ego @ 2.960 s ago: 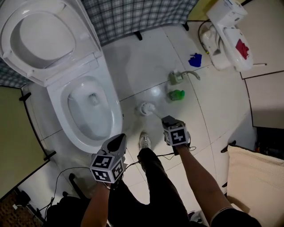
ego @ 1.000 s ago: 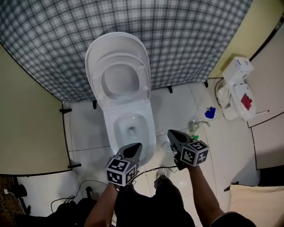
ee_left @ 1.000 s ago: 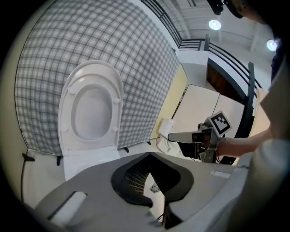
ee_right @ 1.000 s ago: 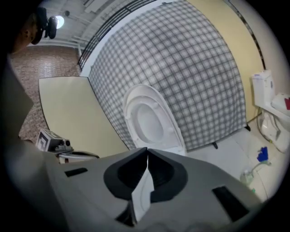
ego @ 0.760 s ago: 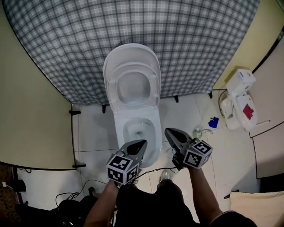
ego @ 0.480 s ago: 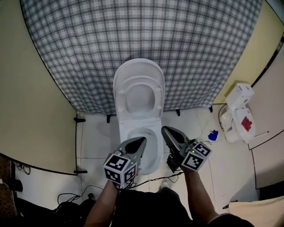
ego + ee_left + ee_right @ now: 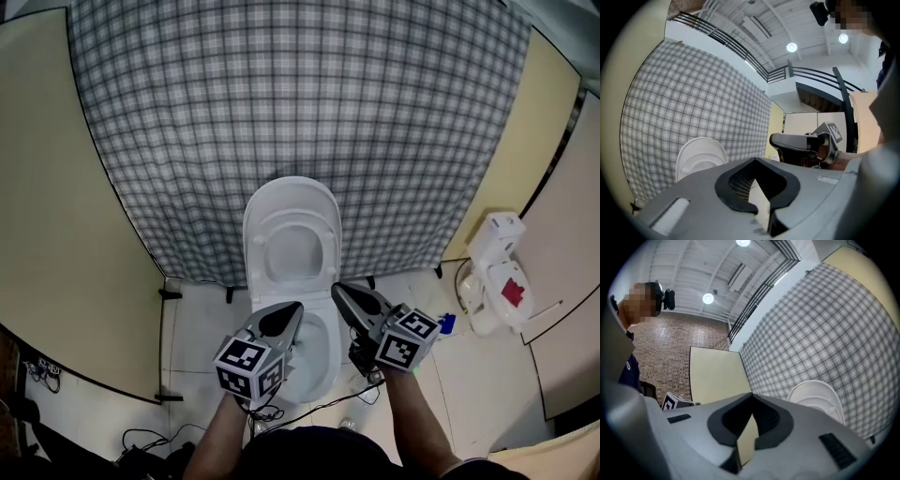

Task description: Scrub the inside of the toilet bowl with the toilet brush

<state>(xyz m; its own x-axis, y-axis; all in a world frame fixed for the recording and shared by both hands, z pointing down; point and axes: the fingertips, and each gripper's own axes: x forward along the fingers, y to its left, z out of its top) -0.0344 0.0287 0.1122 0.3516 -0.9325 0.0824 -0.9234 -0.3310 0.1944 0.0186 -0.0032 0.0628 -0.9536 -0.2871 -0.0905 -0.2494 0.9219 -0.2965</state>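
The white toilet stands against the plaid curtain with its lid [image 7: 292, 236] and seat raised, and its bowl [image 7: 317, 354] shows between my two grippers. My left gripper [image 7: 289, 312] is shut and empty, its tip over the bowl's left rim. The right gripper [image 7: 341, 293] is shut and empty too, over the bowl's right rim. In the left gripper view the left gripper [image 7: 756, 162] points up at the lid [image 7: 700, 157], with the right gripper [image 7: 796, 142] beside it. The right gripper view has the right gripper [image 7: 752, 397] and the lid [image 7: 817, 398]. No toilet brush shows in any view.
A grey plaid curtain [image 7: 300, 103] hangs behind the toilet, between beige partition panels [image 7: 66, 206]. A white appliance with a red mark [image 7: 497, 274] and a small blue object [image 7: 447, 323] lie on the tiled floor at the right. Black cables [image 7: 150, 439] trail at the lower left.
The head view has swung upward, so the toilet sits lower in the frame and more curtain shows. Both grippers stayed shut and now overlap the bowl.
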